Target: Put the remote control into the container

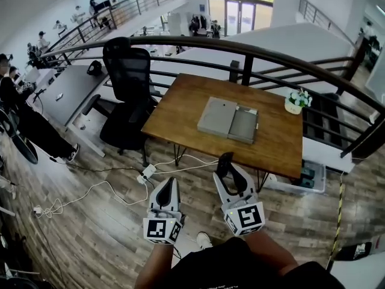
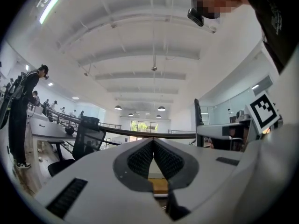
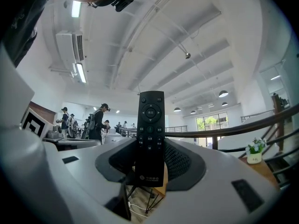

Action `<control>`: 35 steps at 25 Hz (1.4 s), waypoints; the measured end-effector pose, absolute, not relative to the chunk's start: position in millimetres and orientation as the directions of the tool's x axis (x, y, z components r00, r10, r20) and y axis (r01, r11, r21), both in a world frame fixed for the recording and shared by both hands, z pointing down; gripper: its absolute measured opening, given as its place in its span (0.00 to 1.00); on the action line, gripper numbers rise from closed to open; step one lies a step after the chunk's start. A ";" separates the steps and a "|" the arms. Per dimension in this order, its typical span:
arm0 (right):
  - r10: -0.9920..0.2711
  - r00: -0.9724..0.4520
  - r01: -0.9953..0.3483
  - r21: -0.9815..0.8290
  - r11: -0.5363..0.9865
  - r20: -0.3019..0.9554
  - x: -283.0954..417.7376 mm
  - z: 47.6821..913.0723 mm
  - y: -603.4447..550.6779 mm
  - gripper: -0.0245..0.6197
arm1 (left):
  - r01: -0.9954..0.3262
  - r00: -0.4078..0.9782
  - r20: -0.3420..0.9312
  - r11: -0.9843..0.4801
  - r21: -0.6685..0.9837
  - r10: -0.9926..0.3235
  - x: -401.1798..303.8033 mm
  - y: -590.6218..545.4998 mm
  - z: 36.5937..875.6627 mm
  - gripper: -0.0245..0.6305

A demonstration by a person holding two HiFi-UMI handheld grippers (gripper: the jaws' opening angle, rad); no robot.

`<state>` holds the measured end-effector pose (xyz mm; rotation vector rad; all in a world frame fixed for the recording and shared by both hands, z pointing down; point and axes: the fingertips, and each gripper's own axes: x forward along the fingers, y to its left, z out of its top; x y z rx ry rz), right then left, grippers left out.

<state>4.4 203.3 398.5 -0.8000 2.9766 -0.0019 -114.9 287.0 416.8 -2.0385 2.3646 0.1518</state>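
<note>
A wooden table (image 1: 180, 113) bearing a container (image 1: 228, 119) stands far, beside a railing (image 1: 271, 54). The right gripper (image 1: 228, 172) grips the remote control (image 3: 150, 129); the left gripper (image 1: 169, 184) is closed.

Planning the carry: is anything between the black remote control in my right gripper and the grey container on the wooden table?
Nothing visible. The black remote control is clamped in the right gripper; the brown wooden table between it and the flat grey container is bare. The small potted plant stands aside.

Wooden table (image 1: 180, 114), black chair (image 1: 127, 71), plank floor (image 1: 84, 239), curved railing (image 1: 271, 56).
</note>
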 end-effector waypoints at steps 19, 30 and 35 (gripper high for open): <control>-0.564 -0.825 -0.565 0.021 0.825 -0.023 -22.9 419.5 90.2 0.32 | -0.994 -0.078 -0.048 0.075 0.074 -0.996 -152.9 169.6 424.6 0.05; -0.565 -0.824 -0.565 -0.024 0.825 -0.043 -25.6 417.9 -3.3 0.32 | -0.996 -0.079 -0.031 0.077 0.042 -0.996 -152.4 74.5 420.5 0.05; -0.565 -0.824 -0.561 -0.069 0.825 -0.051 -21.0 421.3 -40.2 0.32 | -0.998 -0.057 -0.016 0.057 0.011 -0.998 -145.6 35.6 421.3 0.05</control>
